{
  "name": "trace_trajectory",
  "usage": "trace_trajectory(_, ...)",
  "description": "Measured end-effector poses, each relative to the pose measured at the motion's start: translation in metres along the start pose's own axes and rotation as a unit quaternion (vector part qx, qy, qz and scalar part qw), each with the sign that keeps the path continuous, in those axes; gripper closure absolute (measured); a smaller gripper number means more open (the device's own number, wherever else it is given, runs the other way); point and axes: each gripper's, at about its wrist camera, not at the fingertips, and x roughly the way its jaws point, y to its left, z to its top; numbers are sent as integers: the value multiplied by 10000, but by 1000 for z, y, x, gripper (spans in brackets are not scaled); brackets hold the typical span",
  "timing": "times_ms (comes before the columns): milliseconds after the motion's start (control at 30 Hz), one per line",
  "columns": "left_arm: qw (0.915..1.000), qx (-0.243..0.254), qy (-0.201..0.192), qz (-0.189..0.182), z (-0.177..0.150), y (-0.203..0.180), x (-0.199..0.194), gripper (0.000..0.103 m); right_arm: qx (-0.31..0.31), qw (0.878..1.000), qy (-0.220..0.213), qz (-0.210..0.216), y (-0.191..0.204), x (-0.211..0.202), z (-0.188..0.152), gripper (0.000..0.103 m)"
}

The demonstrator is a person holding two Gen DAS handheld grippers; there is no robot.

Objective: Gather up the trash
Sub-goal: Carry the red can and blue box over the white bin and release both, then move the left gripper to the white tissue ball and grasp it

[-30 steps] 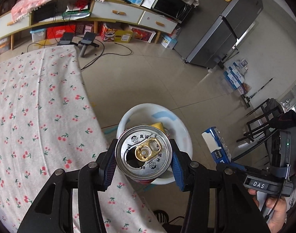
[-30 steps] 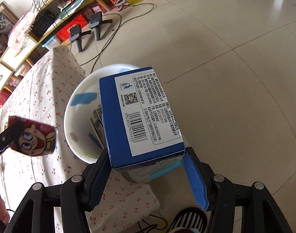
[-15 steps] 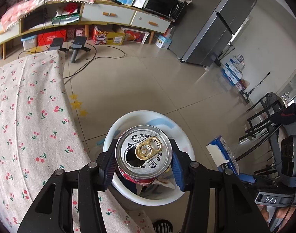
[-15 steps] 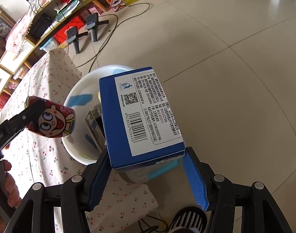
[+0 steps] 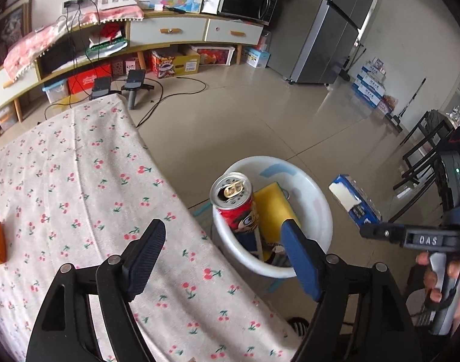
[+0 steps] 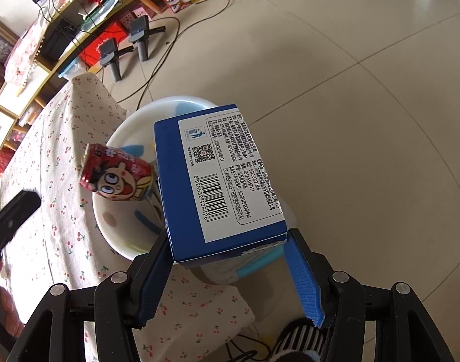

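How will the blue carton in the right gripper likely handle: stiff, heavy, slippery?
The blue carton is probably light: its torn end looks opened. Its flat faces hold shape between the fingers of the right gripper, so it seems fairly stiff, though hard squeezing might crush it. The printed surface may be somewhat slick.

Can (image 5: 234,199): glossy printed metal. Basin (image 5: 317,208): smooth, probably plastic. Box (image 6: 221,181): printed cardboard with a slight sheen. Tablecloth (image 5: 79,181): matt woven cloth. Floor (image 6: 365,90): polished tile.

light: bright daylight | glare: sheen on floor tiles (image 5: 305,111) | distortion: strong fisheye, dark corners | focus: sharp
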Motion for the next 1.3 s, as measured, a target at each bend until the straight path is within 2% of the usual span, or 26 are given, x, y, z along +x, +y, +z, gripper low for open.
trace_trajectory(67, 9999, 63, 2, 79, -9, 11, -13, 12, 5, 10000, 24, 24, 6, 4, 2, 39)
trace_trajectory(167, 9997, 123, 34, 197, -22, 28, -31, 11, 24, 10000, 89, 36, 16, 10, 5, 39)
trace_trajectory(267, 9994, 88, 18, 337, -35, 48, -48, 10, -50, 10000, 84, -1, 28, 15, 8, 38)
trace_trajectory(367, 9991, -40, 38, 420, -45, 71, -63, 4, -25, 10000, 57, -17, 38, 19, 11, 37)
trace_trajectory(467, 9983, -184, 131, 543, -54, 94, -74, 3, 150, 9999, 39, 15, 42, 20, 15, 10)
trace_trajectory(767, 9930, -600, 198, 993, -76, 163, -113, 3, 113, 9998, -93, 118, 68, 8, 16, 9)
trace_trajectory(933, 9851, -1109, 256, 1290, -86, 209, -129, 3, -224, 9995, -124, 162, 100, 6, 11, 9)
trace_trajectory(1033, 9792, -1491, 326, 1340, -90, 236, -137, 3, -531, 9984, -112, 167, 125, 7, 5, 9)
trace_trajectory(1167, 9711, -1766, 457, 1539, -99, 265, -143, 3, -922, 9956, -79, 175, 158, 13, -3, 9)
trace_trajectory(1300, 9621, -2173, 559, 1549, -112, 295, -142, 3, -1266, 9917, -50, 232, 192, 20, -12, 9)
